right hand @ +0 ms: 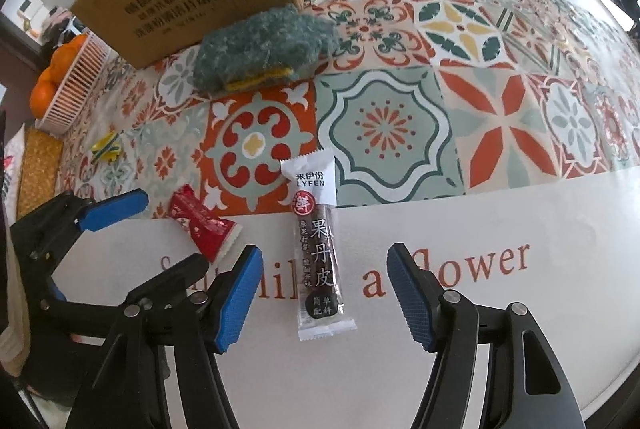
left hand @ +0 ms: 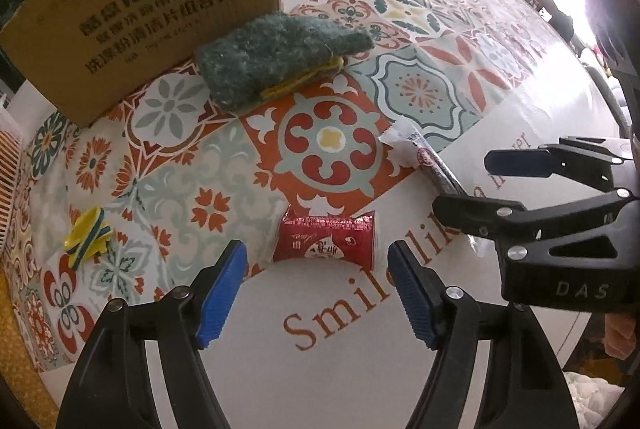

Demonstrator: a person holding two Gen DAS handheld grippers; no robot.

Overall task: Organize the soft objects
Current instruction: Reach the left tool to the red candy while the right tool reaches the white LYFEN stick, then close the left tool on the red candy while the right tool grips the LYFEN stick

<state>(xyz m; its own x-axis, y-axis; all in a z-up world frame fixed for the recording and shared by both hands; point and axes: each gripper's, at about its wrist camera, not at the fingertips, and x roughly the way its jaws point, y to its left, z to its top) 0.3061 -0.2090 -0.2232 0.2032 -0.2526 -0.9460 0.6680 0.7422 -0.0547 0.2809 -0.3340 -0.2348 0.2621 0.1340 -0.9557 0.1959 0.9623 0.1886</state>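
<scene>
A red snack packet (left hand: 326, 243) lies flat on the tablecloth, just ahead of my left gripper (left hand: 316, 269). Its blue pads stand apart on either side of the packet and do not touch it. A long white and dark snack bar (right hand: 320, 249) lies lengthwise between the spread pads of my right gripper (right hand: 323, 269), which is open too. In the left wrist view the right gripper (left hand: 462, 185) straddles the bar (left hand: 424, 159). The right wrist view shows the left gripper (right hand: 176, 227) over the red packet (right hand: 202, 225). A green and yellow scouring sponge (left hand: 280, 59) rests farther back.
A cardboard box (left hand: 140, 9) stands behind the sponge (right hand: 260, 49). A small yellow and green item (left hand: 86, 235) lies at the left. A white basket (right hand: 76, 81) with oranges sits at the far left. The patterned tablecloth (left hand: 360, 369) covers the round table.
</scene>
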